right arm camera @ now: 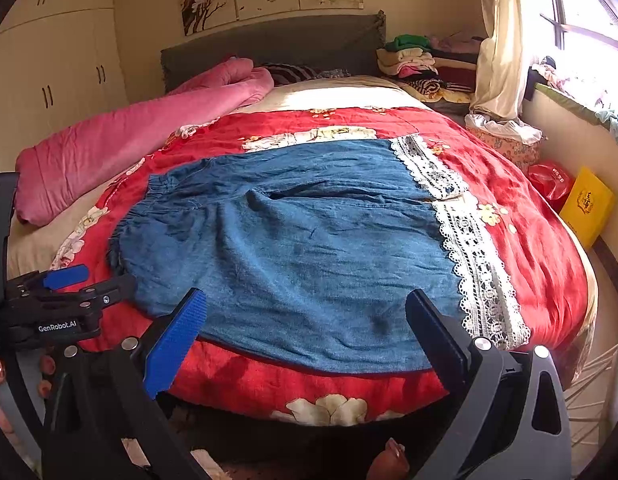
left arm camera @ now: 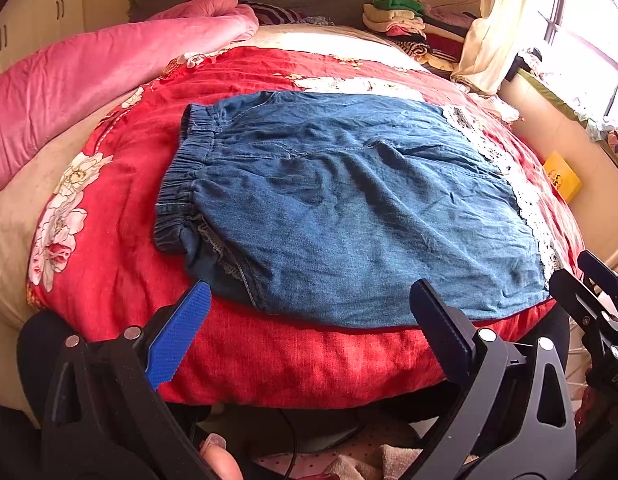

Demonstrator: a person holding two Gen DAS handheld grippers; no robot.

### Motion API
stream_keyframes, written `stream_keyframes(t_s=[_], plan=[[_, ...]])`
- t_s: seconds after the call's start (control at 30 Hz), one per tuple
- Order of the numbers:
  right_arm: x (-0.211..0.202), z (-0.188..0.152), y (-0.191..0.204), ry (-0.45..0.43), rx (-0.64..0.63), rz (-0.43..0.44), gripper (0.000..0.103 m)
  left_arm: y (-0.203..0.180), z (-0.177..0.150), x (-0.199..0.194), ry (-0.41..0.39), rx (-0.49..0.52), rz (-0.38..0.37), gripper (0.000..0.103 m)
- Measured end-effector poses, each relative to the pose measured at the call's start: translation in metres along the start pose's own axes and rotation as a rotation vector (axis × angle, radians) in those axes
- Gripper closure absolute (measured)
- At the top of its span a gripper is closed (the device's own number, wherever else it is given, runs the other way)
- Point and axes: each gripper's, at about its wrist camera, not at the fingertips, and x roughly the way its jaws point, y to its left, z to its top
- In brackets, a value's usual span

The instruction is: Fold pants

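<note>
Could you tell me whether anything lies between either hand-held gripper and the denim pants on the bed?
Nothing visible does. The denim pants lie flat on the red quilt, and only bare quilt separates their near edge from the open left hand-held gripper and the open right hand-held gripper. Nothing rests on the pants.

Sunlit bedroom window (right arm camera: 581, 8), cream wardrobe (right arm camera: 49, 64)

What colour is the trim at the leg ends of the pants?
White lace trim, clearest in the right wrist view.
</note>
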Motion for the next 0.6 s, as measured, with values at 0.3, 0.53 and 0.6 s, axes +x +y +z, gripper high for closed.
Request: stream_keyframes(t_s=[0.3, 0.53, 0.6], plan=[[0.0004, -0.0006, -0.0004, 0.002, 0.002, 0.000, 0.004, 0.0005, 0.0011, 0.0002, -0.001, 0.001, -0.001, 0.009], [0.0015, -0.0007, -0.0007, 0.007, 0.001, -0.001, 0.004, 0.0012, 0.0010, -0.0009, -0.002, -0.001, 0.000, 0.009], [0.0023, -0.0009, 0.0008, 0.008, -0.004, -0.001, 0.004, 0.0011, 0.0012, -0.0008, -0.001, 0.000, -0.001, 0.009]])
